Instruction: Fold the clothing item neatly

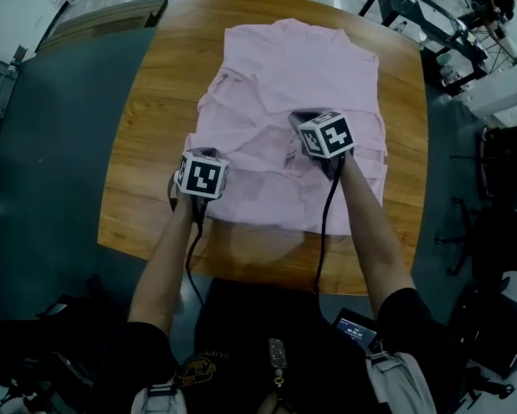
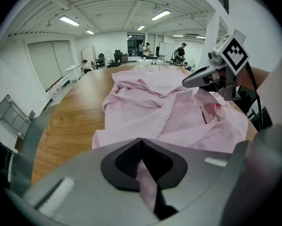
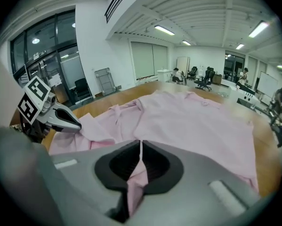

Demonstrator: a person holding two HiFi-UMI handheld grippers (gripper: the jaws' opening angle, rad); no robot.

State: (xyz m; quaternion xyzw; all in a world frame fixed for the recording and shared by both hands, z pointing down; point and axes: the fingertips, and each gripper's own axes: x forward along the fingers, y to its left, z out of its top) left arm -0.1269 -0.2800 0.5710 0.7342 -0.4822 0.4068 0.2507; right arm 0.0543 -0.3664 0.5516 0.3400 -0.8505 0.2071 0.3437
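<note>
A wide, strip-lit hall with glass walls surrounds the scene. In the gripper views, people sit and stand at desks far behind.

A square wooden table (image 1: 137, 188) with rounded corners stands on a dark floor (image 1: 42, 188). It carries the task's one item, a pink shirt (image 1: 301, 67). The shirt lies across the middle and right of the table top, its collar at the far edge. The far part lies fairly flat, while the near part is rumpled and lifted into loose folds. Bare wood shows along the table's left side and along the near edge.

The person's two bare forearms reach in from the bottom of the head view.

The left hand-held gripper (image 2: 141, 149) is clamped on the shirt at its near left corner, close to the table's near edge. Its jaws are pressed together on a narrow strip of pink cloth.

The right hand-held gripper (image 3: 141, 149) sits further in, over the shirt's right half. Its jaws are likewise pinched on a thin fold of the same cloth. Each hand-held gripper carries a marker cube, and the two are near each other but apart.
</note>
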